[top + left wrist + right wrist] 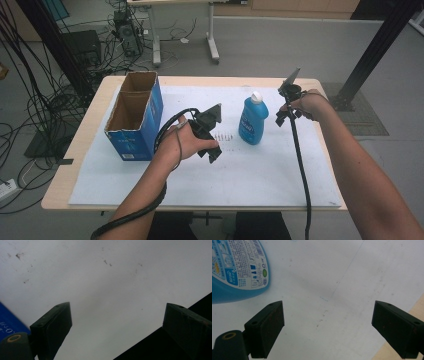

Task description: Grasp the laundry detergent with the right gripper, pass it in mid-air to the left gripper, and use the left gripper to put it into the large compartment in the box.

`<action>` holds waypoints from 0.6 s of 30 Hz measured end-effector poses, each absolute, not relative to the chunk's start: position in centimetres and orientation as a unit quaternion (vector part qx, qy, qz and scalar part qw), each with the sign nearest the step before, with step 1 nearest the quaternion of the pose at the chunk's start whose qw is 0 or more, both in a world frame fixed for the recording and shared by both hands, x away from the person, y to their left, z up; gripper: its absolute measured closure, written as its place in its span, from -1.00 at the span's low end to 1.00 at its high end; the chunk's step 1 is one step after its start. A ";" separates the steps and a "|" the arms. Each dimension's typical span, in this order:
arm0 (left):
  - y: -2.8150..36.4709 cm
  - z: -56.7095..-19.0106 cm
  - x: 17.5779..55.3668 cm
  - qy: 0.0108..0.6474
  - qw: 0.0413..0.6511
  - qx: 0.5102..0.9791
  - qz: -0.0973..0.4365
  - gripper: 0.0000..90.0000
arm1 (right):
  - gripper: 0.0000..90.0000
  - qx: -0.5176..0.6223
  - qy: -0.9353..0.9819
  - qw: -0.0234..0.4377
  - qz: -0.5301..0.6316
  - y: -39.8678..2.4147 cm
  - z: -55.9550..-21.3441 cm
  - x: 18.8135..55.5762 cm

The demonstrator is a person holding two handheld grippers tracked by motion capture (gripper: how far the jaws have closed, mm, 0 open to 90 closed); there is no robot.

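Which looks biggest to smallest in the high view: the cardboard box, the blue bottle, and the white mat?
1. The white mat, spread over most of the table.
2. The cardboard box, open at the top, on the mat's left.
3. The blue bottle, standing upright near the middle, plainly smaller than the box.

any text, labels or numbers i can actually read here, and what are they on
None reads clearly.
Blue bottle: back label with dense small print, a barcode and recycling-type symbols, too small to read.
Bottle front: white lettering, blurred.
Blue cardboard box: white print near its base, illegible.
White mat: a row of small red marks, unreadable.
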State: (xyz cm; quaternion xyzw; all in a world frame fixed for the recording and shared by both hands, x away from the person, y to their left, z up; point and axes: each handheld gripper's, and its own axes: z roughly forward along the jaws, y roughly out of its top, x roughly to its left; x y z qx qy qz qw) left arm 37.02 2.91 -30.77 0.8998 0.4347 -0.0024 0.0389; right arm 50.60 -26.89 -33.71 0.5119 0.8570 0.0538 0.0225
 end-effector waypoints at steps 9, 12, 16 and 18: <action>2.8 -30.8 37.0 0.433 0.035 0.901 -0.003 -0.80 | -0.76 0.510 0.858 0.023 0.054 -27.0 -33.7 50.7; 2.9 -30.9 37.1 0.436 0.035 0.899 -0.002 -0.80 | -0.76 0.508 0.859 0.025 0.053 -27.0 -33.7 50.7; 3.0 -30.9 37.0 0.435 0.034 0.900 -0.001 -0.80 | -0.76 0.508 0.859 0.025 0.055 -26.9 -33.6 50.7; 3.0 -30.7 37.1 0.432 0.030 0.902 -0.003 -0.80 | -0.77 0.507 0.859 0.026 0.056 -27.0 -33.5 50.6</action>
